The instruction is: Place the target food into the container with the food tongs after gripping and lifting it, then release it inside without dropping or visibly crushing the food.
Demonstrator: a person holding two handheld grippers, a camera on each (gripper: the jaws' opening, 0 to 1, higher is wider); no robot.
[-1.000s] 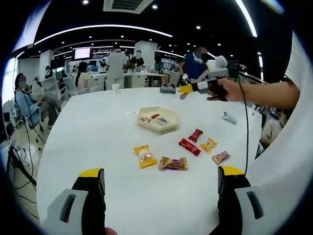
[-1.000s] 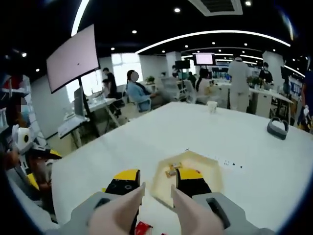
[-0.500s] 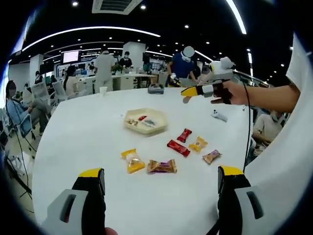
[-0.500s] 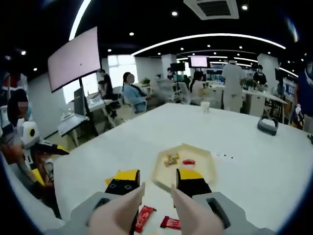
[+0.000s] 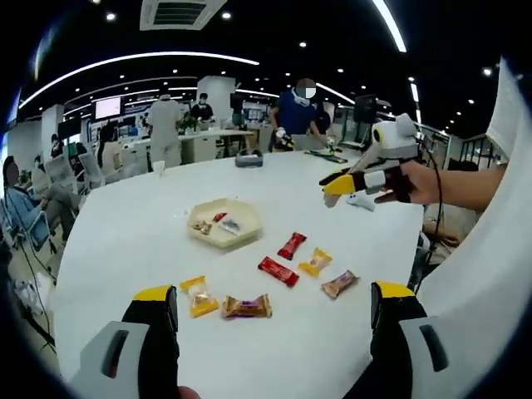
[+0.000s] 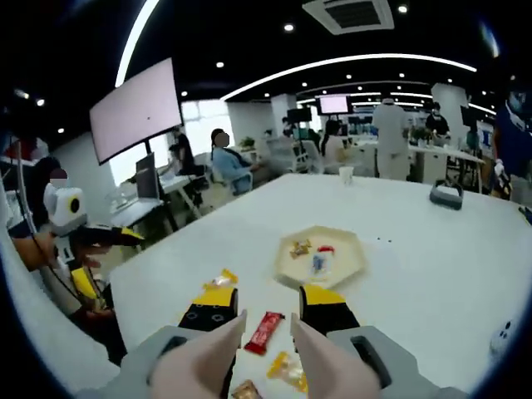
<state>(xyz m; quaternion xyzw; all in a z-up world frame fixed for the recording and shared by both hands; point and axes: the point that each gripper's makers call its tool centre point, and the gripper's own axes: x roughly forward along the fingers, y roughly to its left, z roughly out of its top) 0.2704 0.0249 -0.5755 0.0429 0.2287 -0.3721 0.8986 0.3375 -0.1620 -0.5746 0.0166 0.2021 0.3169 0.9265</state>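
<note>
Overhead, bright office; white table (image 5: 125, 241).

Cream tray (image 5: 218, 238), red candy (image 5: 278, 271), yellow candy (image 5: 198, 297), white table (image 5: 125, 241)

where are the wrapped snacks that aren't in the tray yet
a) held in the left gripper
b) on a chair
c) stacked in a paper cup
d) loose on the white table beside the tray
d: five wrapped snacks, such as the red wrapped bar, lie loose on the round white table beside the beige hexagonal tray.

Claw (image 6: 266, 309) hovers, apparently part-open, above red candy (image 6: 264, 332).
</note>
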